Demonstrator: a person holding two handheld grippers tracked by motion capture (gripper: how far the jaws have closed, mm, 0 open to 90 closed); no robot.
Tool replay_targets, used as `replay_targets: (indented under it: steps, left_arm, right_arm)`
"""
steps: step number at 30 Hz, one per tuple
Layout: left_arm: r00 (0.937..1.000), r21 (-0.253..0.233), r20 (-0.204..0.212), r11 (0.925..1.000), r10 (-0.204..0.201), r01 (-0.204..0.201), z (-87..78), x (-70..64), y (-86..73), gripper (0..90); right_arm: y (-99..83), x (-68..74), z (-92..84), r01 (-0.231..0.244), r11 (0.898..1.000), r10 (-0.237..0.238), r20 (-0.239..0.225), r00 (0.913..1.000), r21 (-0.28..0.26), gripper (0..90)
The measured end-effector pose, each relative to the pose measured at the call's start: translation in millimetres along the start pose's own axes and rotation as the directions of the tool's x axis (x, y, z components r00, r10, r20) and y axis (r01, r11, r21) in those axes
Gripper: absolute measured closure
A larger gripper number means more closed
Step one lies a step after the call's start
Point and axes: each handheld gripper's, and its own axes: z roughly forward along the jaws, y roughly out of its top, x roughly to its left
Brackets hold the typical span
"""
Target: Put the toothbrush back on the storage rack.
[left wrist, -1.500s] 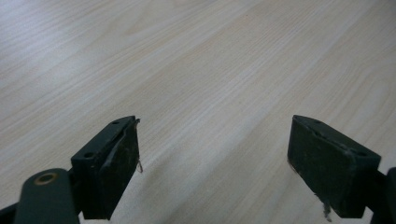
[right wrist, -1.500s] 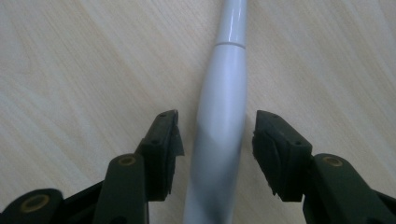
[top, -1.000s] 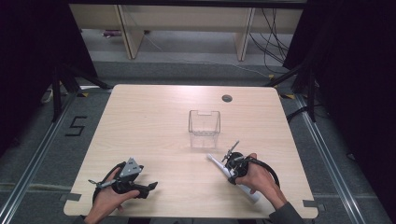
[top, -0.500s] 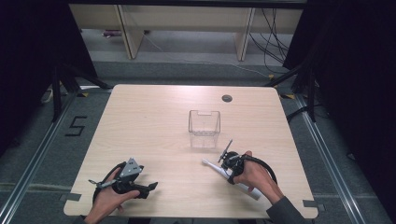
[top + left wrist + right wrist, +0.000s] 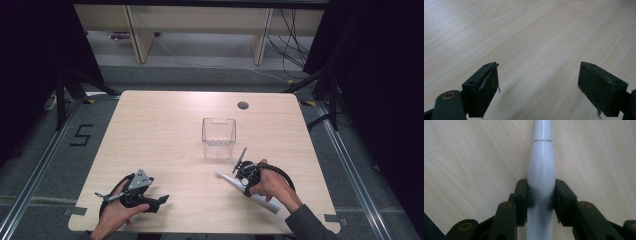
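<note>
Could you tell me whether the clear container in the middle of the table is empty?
It looks empty: the clear container stands upright, and the wooden table shows through its walls with nothing inside.

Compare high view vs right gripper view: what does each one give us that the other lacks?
High view alone: the clear plastic bin mid-table, the cable hole, the left claw resting near the table's front edge, and the whole length of the white electric toothbrush lying flat. Right gripper view alone: the right claw with both pads pressed against the toothbrush's body, and the seam where the neck joins it. Both: the toothbrush, the right claw and the light wooden table.
</note>
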Motion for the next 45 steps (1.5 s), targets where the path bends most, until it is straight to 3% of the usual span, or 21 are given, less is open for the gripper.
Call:
replay_targets:
  steps: [6, 8, 10, 11, 12, 13, 14, 16, 17, 23, 27, 31, 32, 38, 40, 43, 44, 45]
  left_arm:
    - [1.0, -0.001, 0.001, 1.0, -0.001, 0.001, 0.0, 0.2, 0.1, 16.2]
    - [1.0, 0.0, 0.0, 1.0, -0.001, 0.001, 0.0, 0.3, 0.0, 16.2]
    - [1.0, 0.0, -0.001, 1.0, 0.0, 0.0, 0.1, 0.5, 0.0, 16.2]
    - [1.0, -0.001, -0.001, 1.0, -0.002, 0.002, 0.1, 0.4, 0.0, 16.2]
    - [1.0, -0.003, -0.006, 1.0, 0.002, -0.002, 0.2, 0.8, 0.1, 16.2]
    - [1.0, -0.003, -0.007, 1.0, 0.004, -0.004, 0.1, 1.0, 0.1, 16.2]
    - [1.0, 0.001, -0.001, 1.0, 0.002, -0.002, -0.2, 0.7, 0.0, 16.2]
    - [0.9999, 0.001, -0.011, 1.0, 0.008, -0.008, 0.0, 1.5, 0.2, 16.2]
    - [0.9999, -0.001, -0.012, 1.0, 0.01, -0.01, 0.1, 1.6, 0.2, 16.2]
    - [0.9999, 0.0, -0.012, 1.0, 0.006, -0.006, 0.1, 1.5, 0.1, 16.2]
    - [0.9999, 0.001, -0.013, 1.0, 0.006, -0.006, 0.1, 1.5, 0.0, 16.2]
    - [0.9999, -0.01, -0.002, 0.9998, -0.015, 0.015, 0.6, -0.2, -0.3, 16.2]
    - [0.9999, -0.01, -0.001, 0.9998, -0.015, 0.015, 0.7, -0.2, -0.3, 16.2]
    - [1.0, 0.001, -0.005, 1.0, -0.004, 0.004, 0.2, 0.8, -0.2, 16.2]
    - [0.9999, 0.002, -0.013, 0.9999, 0.01, -0.01, 0.1, 1.5, 0.1, 16.2]
    - [1.0, -0.004, -0.01, 1.0, -0.001, 0.001, 0.2, 0.9, -0.1, 16.2]
    - [1.0, 0.004, -0.006, 1.0, 0.001, 0.0, -0.4, 1.0, -0.1, 16.2]
    - [1.0, 0.002, -0.006, 1.0, -0.003, 0.003, -0.3, 0.8, -0.2, 16.2]
  right_arm:
    - [-0.8, 0.6, 0.1, -0.004, 1.0, 0.004, -0.005, 1.0, -0.003, 66.9]
    - [-1.7, -0.8, -0.1, 0.024, 1.0, -0.024, 0.003, 0.9997, -0.004, 67.0]
    - [-2.3, 2.1, -0.5, 0.008, 1.0, -0.008, -0.004, 1.0, -0.012, 67.0]
    - [-2.8, 0.9, -0.9, 0.035, 0.999, -0.036, -0.005, 0.9994, -0.022, 67.0]
    - [-3.0, 3.3, -2.1, 0.012, 1.0, -0.012, 0.001, 0.9999, -0.017, 67.0]
    - [-3.0, 3.1, -2.5, 0.024, 0.999, -0.024, -0.007, 0.9997, -0.022, 67.0]
    - [-4.0, 2.6, -3.5, 0.026, 1.0, -0.026, 0.013, 0.9996, -0.013, 67.0]
    - [-4.3, 2.6, -3.9, 0.029, 0.999, -0.029, -0.002, 0.9996, -0.035, 67.0]
    - [-4.6, 4.1, -5.2, 0.009, 0.999, -0.008, 0.005, 0.9999, -0.032, 67.0]
    - [-8.2, 2.5, -11.7, 0.029, 0.997, -0.029, 0.0, 0.9996, -0.072, 67.1]
    - [-11.0, 3.3, -18.0, 0.022, 0.996, -0.021, 0.006, 0.9998, -0.091, 67.1]
    - [-13.7, 3.0, -26.8, 0.021, 0.989, -0.016, 0.034, 0.9993, -0.148, 67.2]
    - [-15.0, 4.7, -30.4, -0.002, 0.986, 0.007, 0.028, 0.9996, -0.166, 67.2]
    - [-19.5, -0.6, -47.2, 0.028, 0.963, -0.016, 0.045, 0.9989, -0.269, 67.2]
    - [-22.0, -0.8, -51.9, 0.007, 0.953, 0.007, 0.047, 0.9988, -0.303, 67.2]
    - [-25.6, -3.9, -57.4, -0.005, 0.934, 0.025, 0.05, 0.9984, -0.358, 67.2]
    - [-26.0, -3.7, -58.1, -0.024, 0.921, 0.037, 0.027, 0.9989, -0.39, 67.2]
    - [-26.9, -3.9, -60.0, -0.028, 0.915, 0.044, 0.03, 0.9986, -0.404, 67.2]
